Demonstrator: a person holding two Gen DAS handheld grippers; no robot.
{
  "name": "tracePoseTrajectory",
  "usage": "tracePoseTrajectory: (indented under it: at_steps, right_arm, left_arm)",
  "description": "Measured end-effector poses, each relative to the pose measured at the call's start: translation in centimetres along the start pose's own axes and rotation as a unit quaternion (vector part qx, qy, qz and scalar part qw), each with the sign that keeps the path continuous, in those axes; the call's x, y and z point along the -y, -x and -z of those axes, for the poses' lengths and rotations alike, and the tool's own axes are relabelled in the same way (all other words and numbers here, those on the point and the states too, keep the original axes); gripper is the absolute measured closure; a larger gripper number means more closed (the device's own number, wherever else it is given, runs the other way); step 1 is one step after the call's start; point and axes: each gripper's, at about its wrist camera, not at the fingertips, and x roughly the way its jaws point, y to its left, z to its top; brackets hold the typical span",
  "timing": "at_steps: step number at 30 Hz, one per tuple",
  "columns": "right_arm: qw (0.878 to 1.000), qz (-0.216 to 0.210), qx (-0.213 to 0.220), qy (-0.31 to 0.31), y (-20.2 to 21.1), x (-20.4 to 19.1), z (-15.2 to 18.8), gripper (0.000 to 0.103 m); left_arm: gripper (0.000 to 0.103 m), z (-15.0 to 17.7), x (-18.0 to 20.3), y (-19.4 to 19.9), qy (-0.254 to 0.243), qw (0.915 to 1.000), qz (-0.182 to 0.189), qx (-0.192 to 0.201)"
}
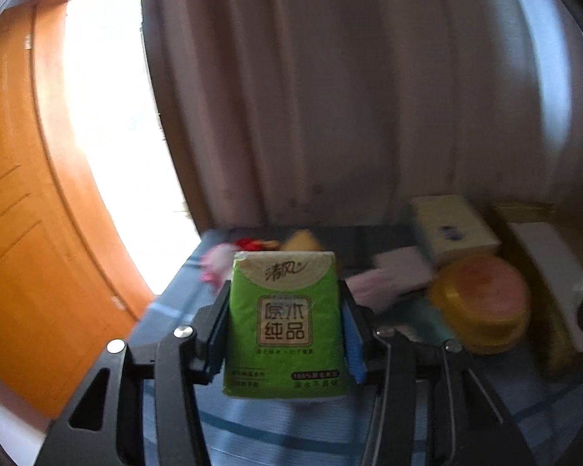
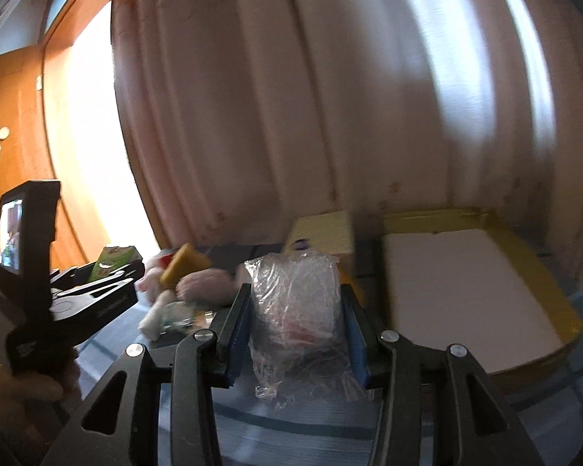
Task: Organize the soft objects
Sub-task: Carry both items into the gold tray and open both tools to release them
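My left gripper (image 1: 283, 299) is shut on a green tissue pack (image 1: 285, 322) and holds it upright above the blue striped tablecloth (image 1: 291, 435). The same pack (image 2: 110, 262) and the left gripper (image 2: 97, 291) show at the left of the right wrist view. My right gripper (image 2: 295, 303) is shut on a crumpled clear plastic bag (image 2: 297, 310), held above the cloth. Pink soft items (image 2: 210, 285), a yellow sponge (image 2: 184, 264) and a white soft item (image 2: 163, 316) lie between the two grippers.
A yellow box with a white lining (image 2: 466, 287) stands at the right. A pale yellow tissue box (image 2: 322, 237) sits at the back. A round yellow and pink container (image 1: 486, 303) stands right of the left gripper. A curtain (image 1: 330, 97) hangs behind; an orange door (image 1: 23, 233) at left.
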Motion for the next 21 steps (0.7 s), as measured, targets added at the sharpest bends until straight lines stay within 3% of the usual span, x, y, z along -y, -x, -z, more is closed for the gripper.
tracePoseTrajectory:
  at_steps: [3, 6, 8, 14, 21]
  right_arm:
    - [1.000, 0.024, 0.009, -0.014, 1.2, 2.2, -0.4, 0.057]
    - [0.999, 0.045, 0.021, -0.021, 2.2, 3.9, -0.8, 0.057]
    - [0.997, 0.062, 0.029, -0.025, 2.8, 5.0, -1.2, 0.057]
    - [0.992, 0.113, 0.049, -0.034, 3.8, 8.7, -2.0, 0.057]
    - [0.983, 0.167, 0.063, -0.038, 4.1, 12.6, -2.4, 0.057]
  left_arm:
    - [0.055, -0.6, 1.2, 0.0, 0.002, 0.9986, 0.051, -0.008]
    - [0.055, -0.9, 2.6, 0.6, 0.017, 0.9918, 0.122, -0.032]
    - [0.055, -1.0, 3.7, 1.2, 0.017, 0.9880, 0.148, -0.039]
    - [0.055, -1.5, 7.7, 1.8, -0.004, 0.9805, 0.191, -0.047]
    - [0.055, -2.4, 11.7, 1.5, -0.026, 0.9765, 0.210, -0.039]
